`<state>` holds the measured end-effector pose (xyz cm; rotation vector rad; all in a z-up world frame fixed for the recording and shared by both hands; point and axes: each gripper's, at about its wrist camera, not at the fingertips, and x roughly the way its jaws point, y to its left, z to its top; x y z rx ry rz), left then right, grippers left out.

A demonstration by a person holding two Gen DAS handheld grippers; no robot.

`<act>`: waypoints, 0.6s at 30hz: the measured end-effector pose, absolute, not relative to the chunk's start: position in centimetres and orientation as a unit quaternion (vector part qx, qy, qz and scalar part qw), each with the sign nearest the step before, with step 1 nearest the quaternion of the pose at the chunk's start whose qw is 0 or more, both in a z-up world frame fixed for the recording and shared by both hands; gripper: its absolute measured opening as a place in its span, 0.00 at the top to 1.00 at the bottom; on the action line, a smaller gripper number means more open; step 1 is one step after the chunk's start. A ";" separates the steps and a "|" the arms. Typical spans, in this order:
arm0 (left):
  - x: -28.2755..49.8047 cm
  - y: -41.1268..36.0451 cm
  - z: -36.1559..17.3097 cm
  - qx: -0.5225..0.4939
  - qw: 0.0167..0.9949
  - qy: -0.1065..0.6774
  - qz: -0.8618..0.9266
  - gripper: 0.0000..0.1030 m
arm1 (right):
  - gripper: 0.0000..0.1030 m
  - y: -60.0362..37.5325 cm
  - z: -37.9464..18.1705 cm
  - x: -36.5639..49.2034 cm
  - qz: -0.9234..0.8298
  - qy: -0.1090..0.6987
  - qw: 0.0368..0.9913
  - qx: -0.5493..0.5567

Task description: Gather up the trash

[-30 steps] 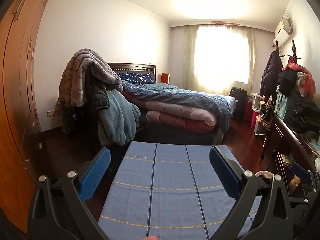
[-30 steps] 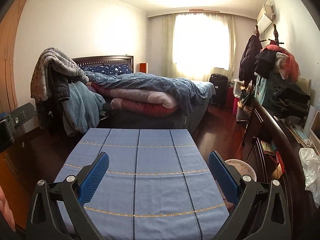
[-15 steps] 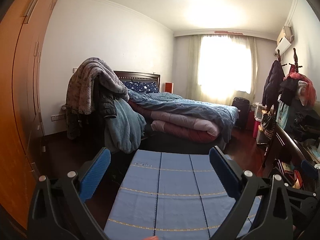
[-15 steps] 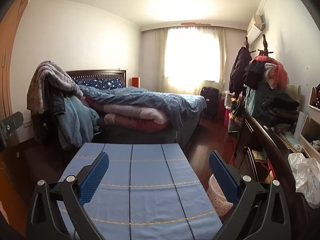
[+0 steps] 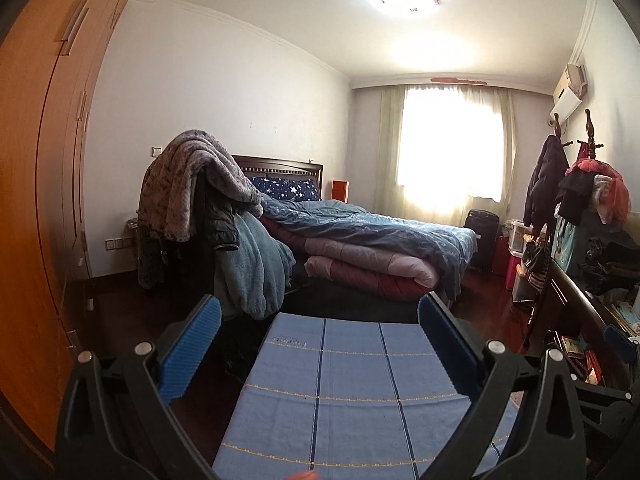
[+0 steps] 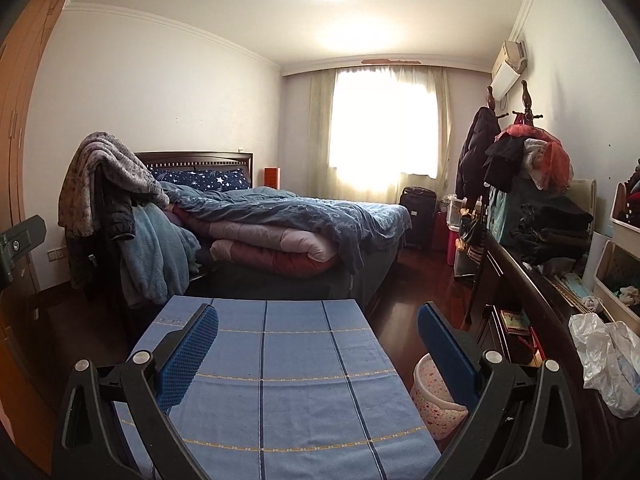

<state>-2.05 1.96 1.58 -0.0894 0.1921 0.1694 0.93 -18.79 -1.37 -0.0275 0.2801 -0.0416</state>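
Observation:
A small pink speckled waste bin [image 6: 434, 396] stands on the floor just right of the blue-cloth table [image 6: 280, 360], partly behind my right gripper's right finger. A crumpled clear plastic bag [image 6: 608, 360] lies on the dark sideboard at the right. My left gripper [image 5: 318, 340] is open and empty above the same table [image 5: 352, 392]. My right gripper [image 6: 318, 340] is open and empty above the table. No loose trash shows on the cloth.
A bed [image 5: 360, 236] piled with quilts lies beyond the table. A chair heaped with blankets [image 5: 200, 208] stands at its left. A wooden wardrobe [image 5: 36, 200] fills the left side. A cluttered sideboard [image 6: 532, 280] and coat rack [image 6: 516, 152] line the right wall.
Both cameras have tilted upward: the table sits lower in view and the ceiling lamp now shows. The waste bin has come into the right wrist view. Both grippers stay open.

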 end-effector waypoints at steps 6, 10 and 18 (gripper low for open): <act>-2.5 1.9 1.7 -0.042 0.992 0.091 0.082 0.03 | 0.04 -18.5 -1.4 0.8 -0.021 0.139 0.990 -0.015; -2.8 1.8 1.8 -0.039 0.992 0.088 0.084 0.03 | 0.04 -18.4 -1.4 0.8 -0.021 0.140 0.990 -0.015; -2.6 1.9 1.9 -0.040 0.992 0.092 0.079 0.03 | 0.04 -18.3 -1.4 0.6 -0.020 0.141 0.990 -0.014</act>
